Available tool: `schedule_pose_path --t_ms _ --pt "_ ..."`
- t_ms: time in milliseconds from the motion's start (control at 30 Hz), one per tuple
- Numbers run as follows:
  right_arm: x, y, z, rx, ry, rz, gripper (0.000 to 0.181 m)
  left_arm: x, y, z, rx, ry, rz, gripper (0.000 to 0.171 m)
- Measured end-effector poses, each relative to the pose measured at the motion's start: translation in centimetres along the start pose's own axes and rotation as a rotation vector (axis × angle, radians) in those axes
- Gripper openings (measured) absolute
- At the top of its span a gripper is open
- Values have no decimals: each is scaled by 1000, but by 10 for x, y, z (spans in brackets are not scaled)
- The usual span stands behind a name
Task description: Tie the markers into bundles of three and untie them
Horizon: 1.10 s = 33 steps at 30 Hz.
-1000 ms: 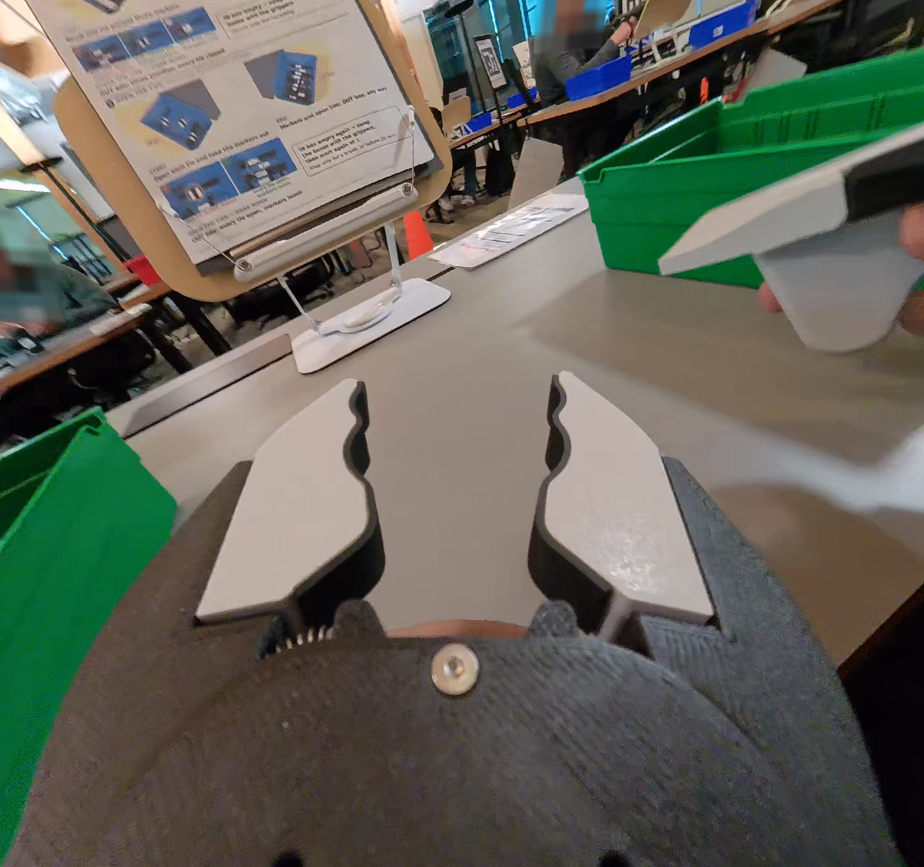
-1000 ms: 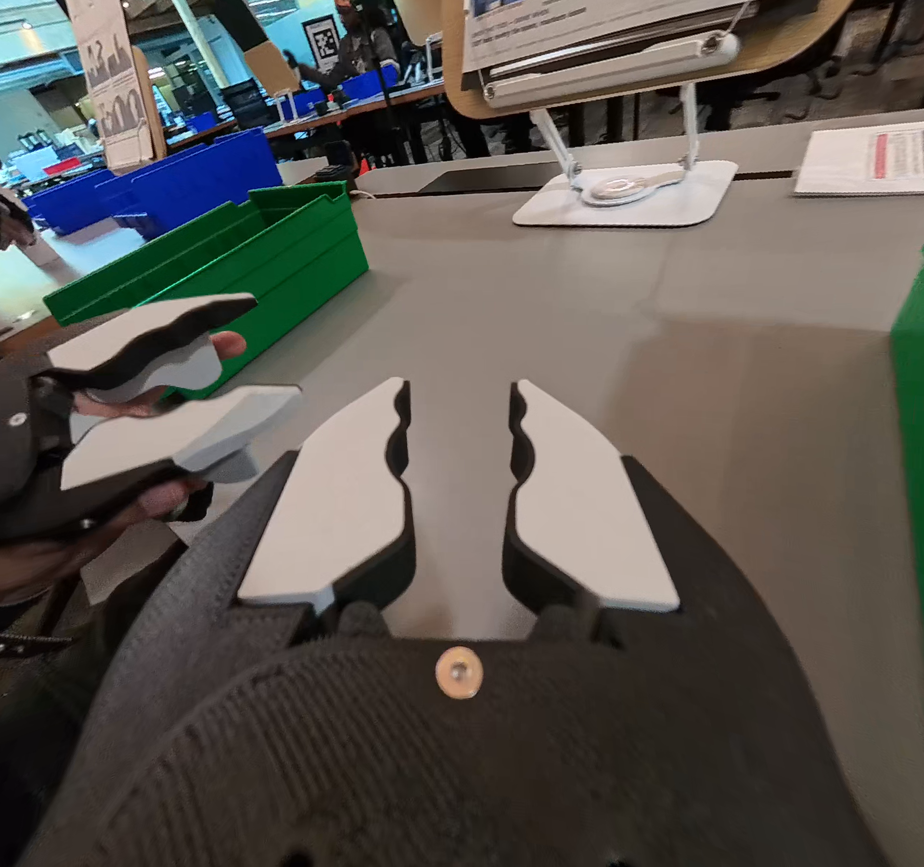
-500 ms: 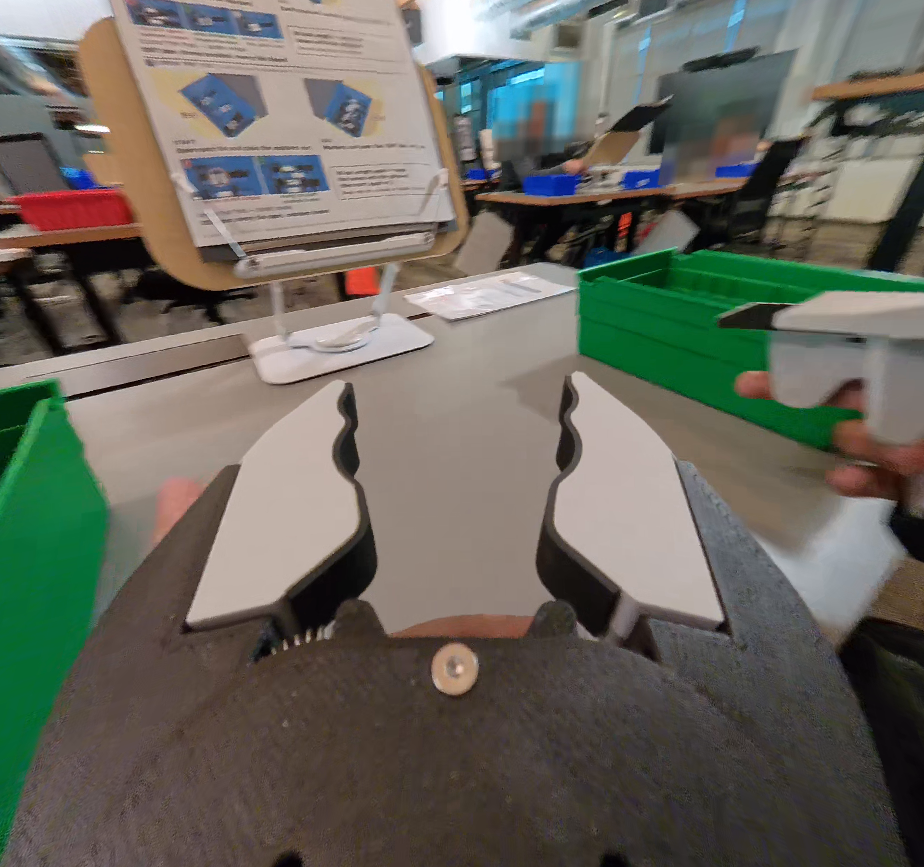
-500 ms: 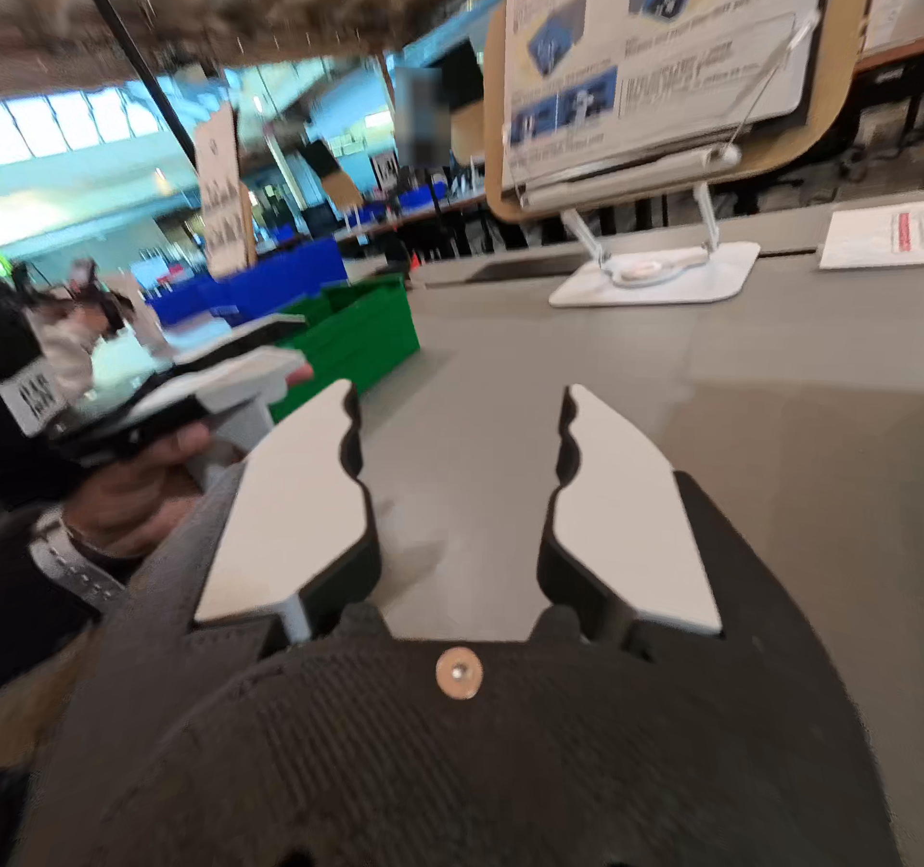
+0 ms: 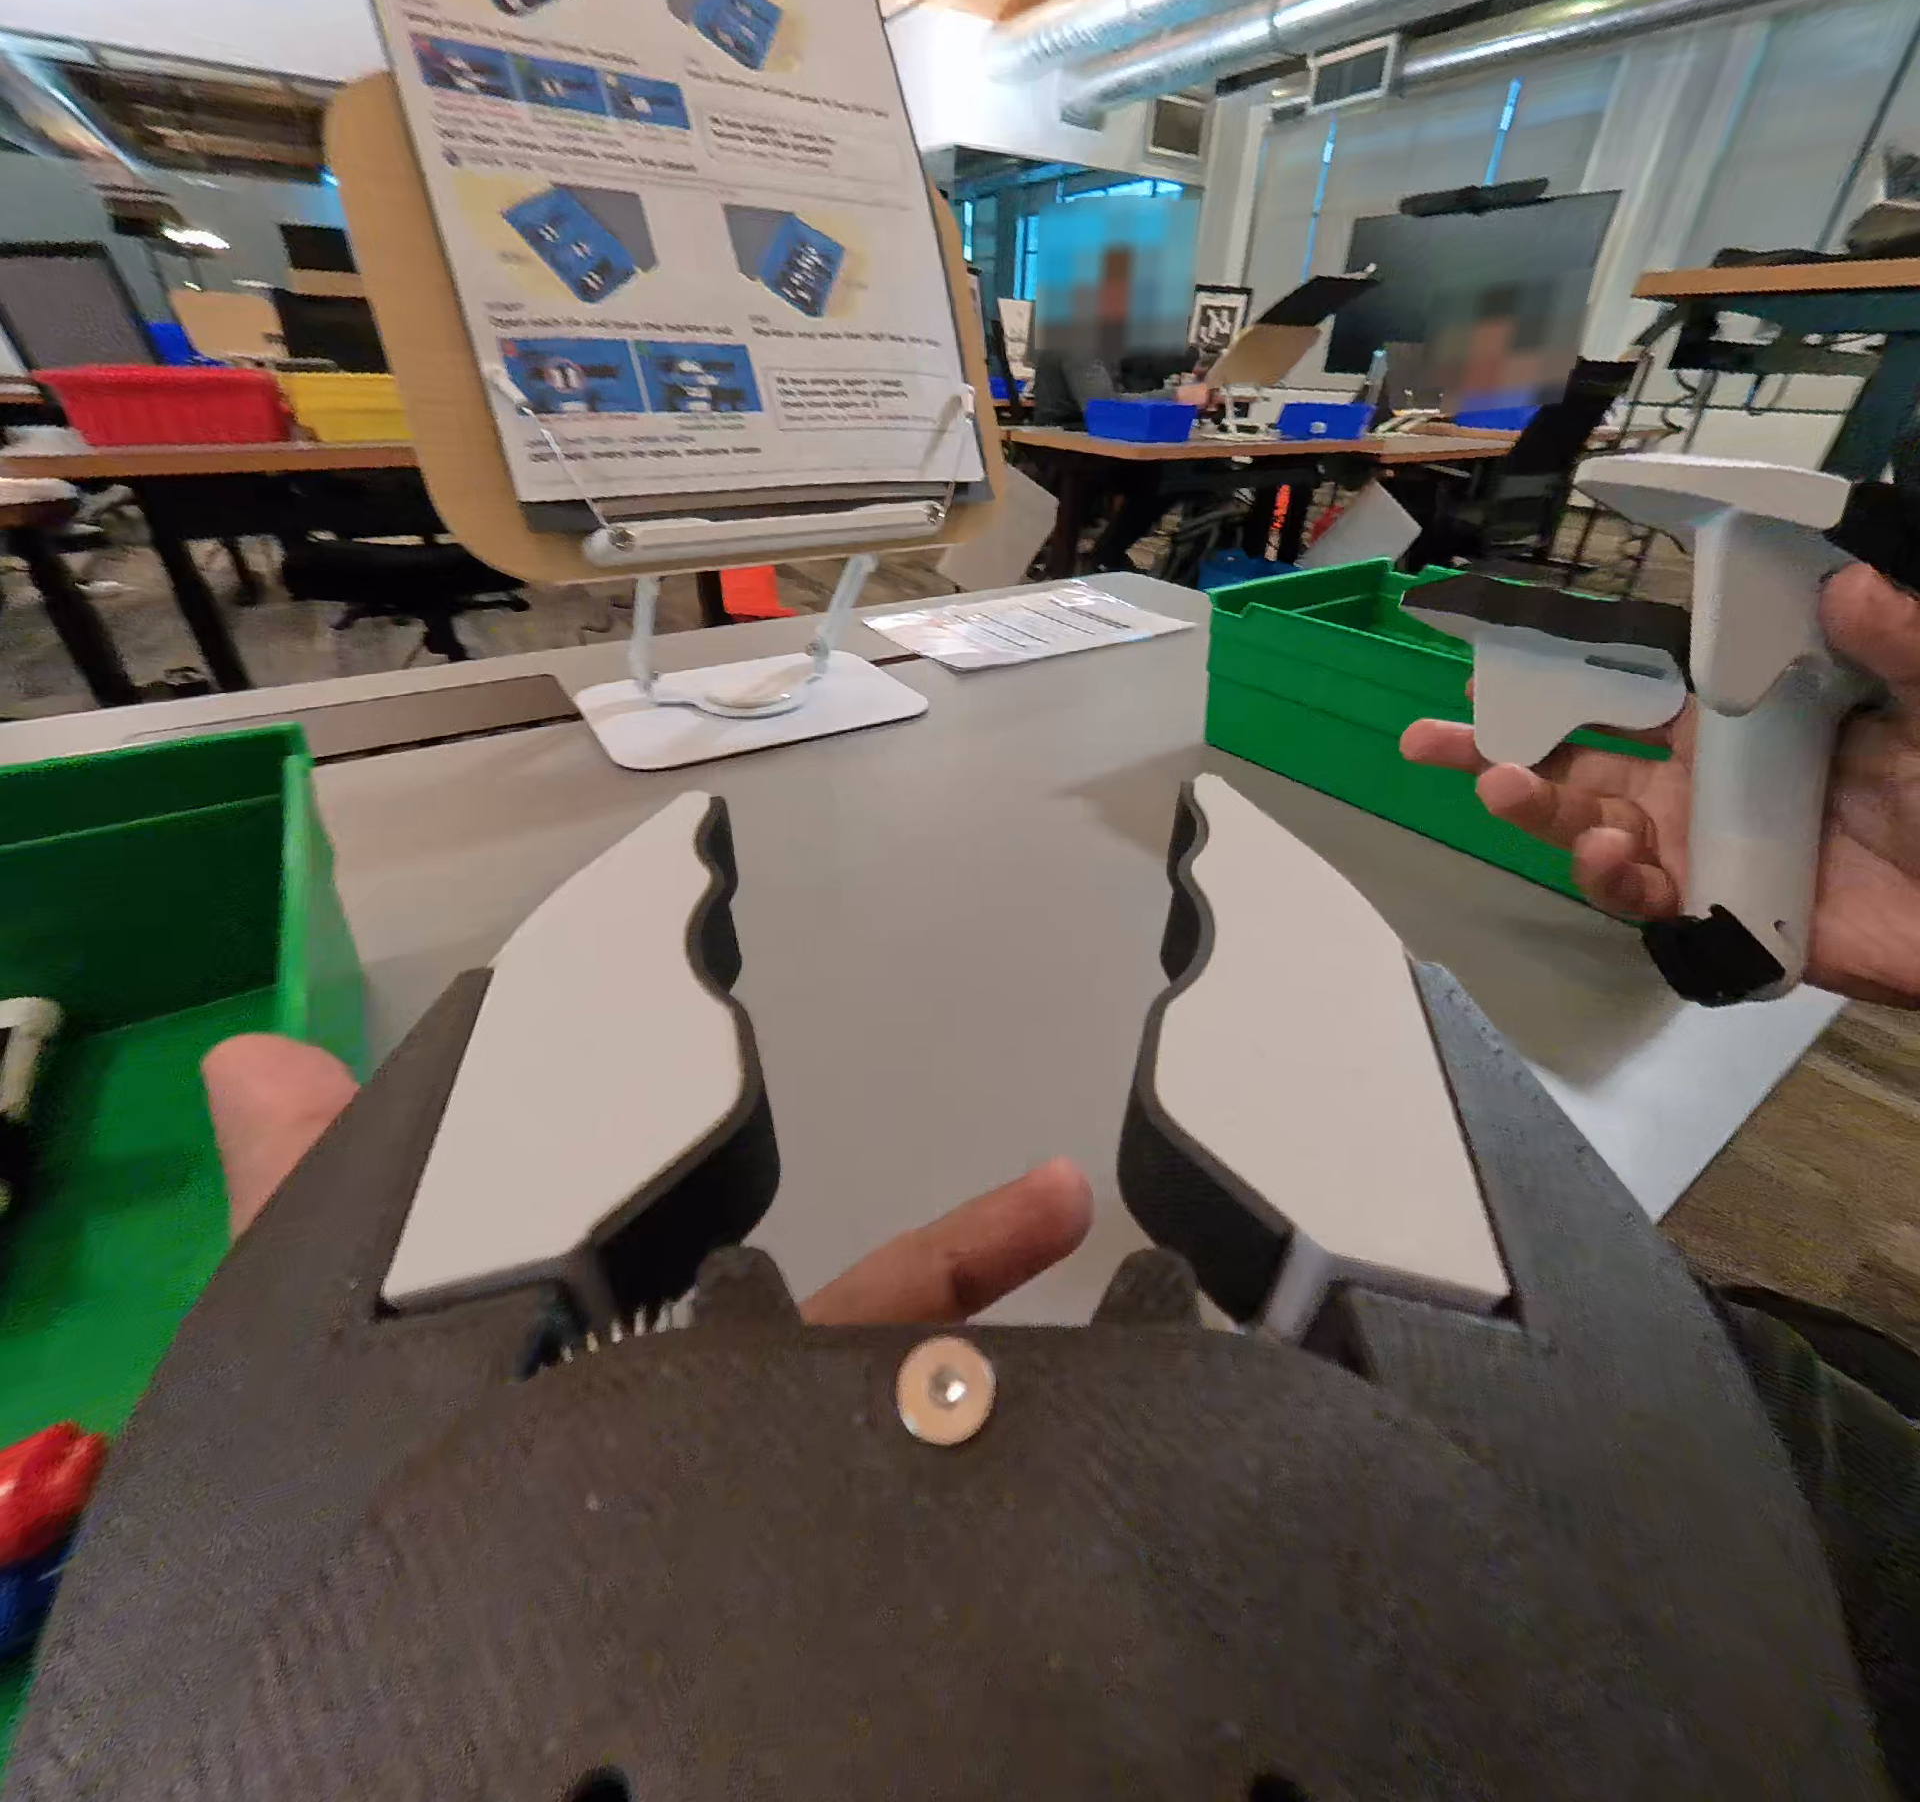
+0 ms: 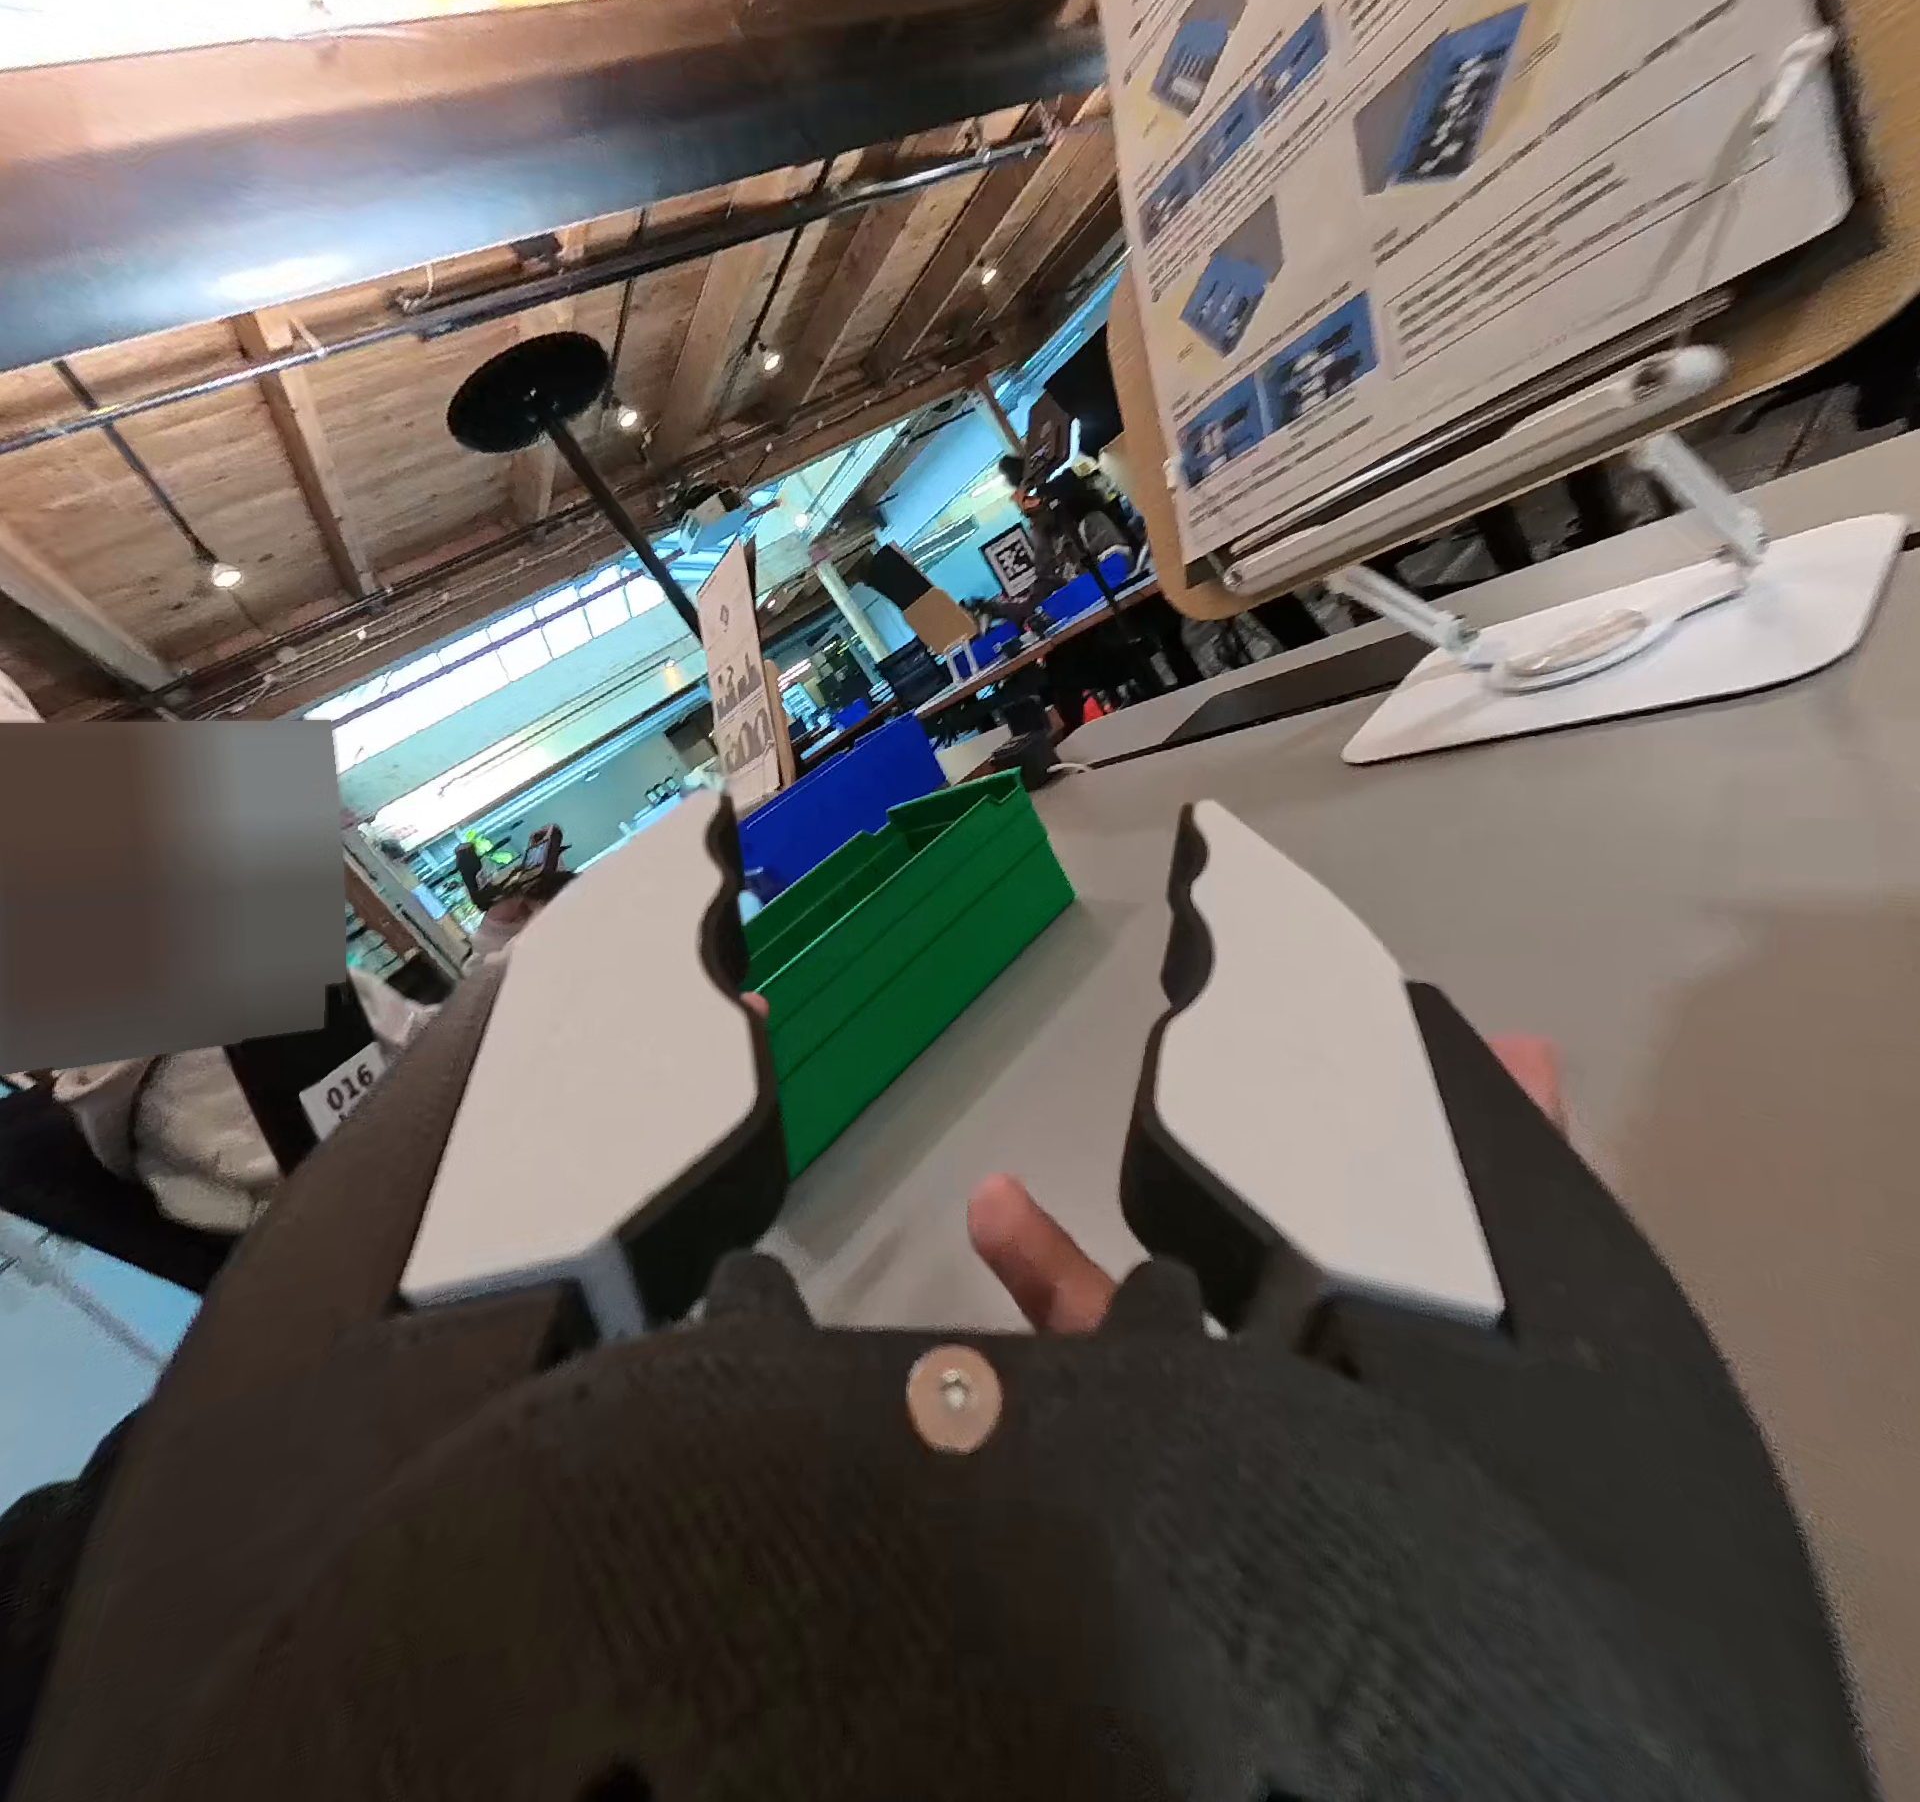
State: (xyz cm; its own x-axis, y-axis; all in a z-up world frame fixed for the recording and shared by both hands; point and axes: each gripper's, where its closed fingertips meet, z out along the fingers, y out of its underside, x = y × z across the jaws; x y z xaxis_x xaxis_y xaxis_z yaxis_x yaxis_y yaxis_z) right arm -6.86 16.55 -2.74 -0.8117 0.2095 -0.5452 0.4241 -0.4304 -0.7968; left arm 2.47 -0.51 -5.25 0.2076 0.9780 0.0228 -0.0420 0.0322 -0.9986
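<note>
Nearest to me, the left gripper hangs just above the grey table, its tongs spread wide with nothing between them; a finger of the hand holding it shows under the gap. At its nine o'clock, just beside it, sits a green bin with a red thing and a white thing in it, too blurred to name. At two o'clock the right gripper is held up in the air before a second green bin, touching neither.

What has changed: the right tongs, only a narrow gap a second ago, now stand as wide as the left, empty, and that gripper has tipped up toward the ceiling beams.

Farther off at twelve o'clock stands a document stand with a printed sheet, and a loose paper lies at one o'clock.
</note>
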Motion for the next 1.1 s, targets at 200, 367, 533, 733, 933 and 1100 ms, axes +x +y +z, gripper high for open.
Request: schedule_pose_path --t_ms 200,367,533,733,933,1100 --pt "-13 39 29 -172 -47 -88 72 -24 0 -18 7 -124 40 77" --pt "-21 65 55 -249 -72 -219 60 -44 1 -41 6 -215 55 71" --pt "-38 107 80 -384 -159 -268 60 -74 2 -70 5 -346 17 65" --pt "-45 135 90 -475 -189 -414 57 -104 17 -88 -55 -512 -12 65" --pt "-42 139 93 -492 -180 -393 55 -120 36 -96 -176 -655 72 64" --pt "-39 130 92 -458 -152 -371 52 -122 42 -94 -199 -663 103 61"
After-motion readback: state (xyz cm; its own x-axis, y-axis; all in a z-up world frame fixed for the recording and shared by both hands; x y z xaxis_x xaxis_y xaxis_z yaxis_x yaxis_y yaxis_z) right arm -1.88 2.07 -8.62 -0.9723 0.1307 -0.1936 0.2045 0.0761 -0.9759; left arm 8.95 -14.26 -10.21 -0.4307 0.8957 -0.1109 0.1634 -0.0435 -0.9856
